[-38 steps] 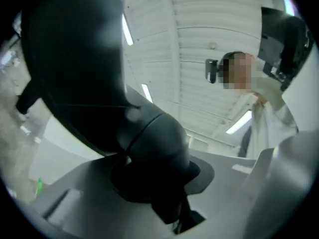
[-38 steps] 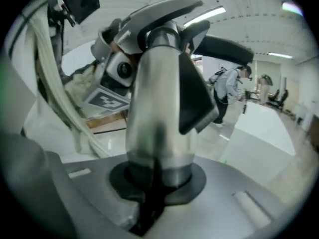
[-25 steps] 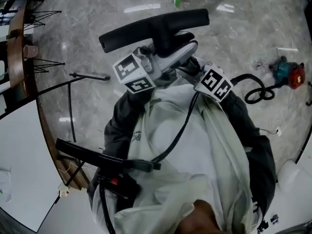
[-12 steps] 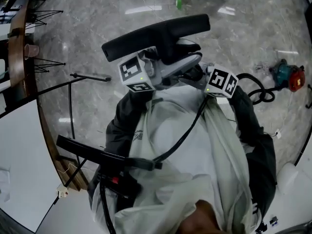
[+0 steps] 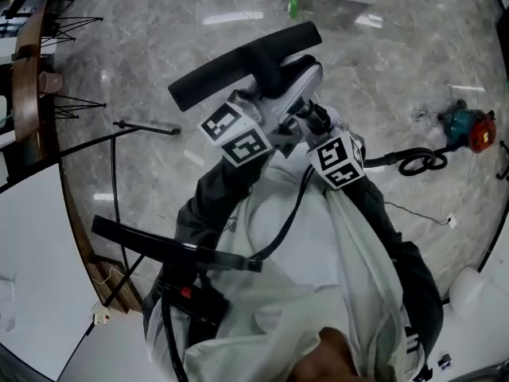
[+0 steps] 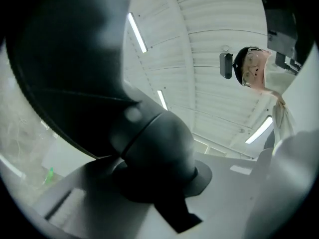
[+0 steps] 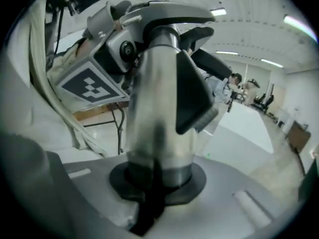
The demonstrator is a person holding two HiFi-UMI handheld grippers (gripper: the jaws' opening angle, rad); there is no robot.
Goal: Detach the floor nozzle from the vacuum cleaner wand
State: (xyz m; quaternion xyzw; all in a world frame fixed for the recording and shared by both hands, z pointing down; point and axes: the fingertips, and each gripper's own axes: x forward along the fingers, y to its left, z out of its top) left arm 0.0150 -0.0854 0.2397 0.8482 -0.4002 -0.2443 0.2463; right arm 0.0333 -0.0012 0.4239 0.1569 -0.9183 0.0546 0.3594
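The person holds the floor nozzle (image 5: 238, 64) up before their chest, well above the marble floor (image 5: 143, 46). In the head view its long black head runs from lower left to upper right. That sets it crosswise to the silver wand (image 7: 158, 108), which comes off its middle and points back toward the person. The 2 grips sit just beside each other, 1 on each side of that joint. The left gripper (image 6: 155, 180) is closed tight on the nozzle's dark rounded neck (image 6: 152, 141), with the head looming beyond its jaws. The right gripper (image 7: 158, 179) is clamped round the wand's tube, which stands straight out from between its jaws. So the left hand has the nozzle side and the right the wand side. The parting, I judge, must run along the tube's length, with the 2 pulled straight apart rather than bent. A dark wedge (image 7: 192, 96) on the tube's side may be the release catch; it lies beyond the right gripper's hold.
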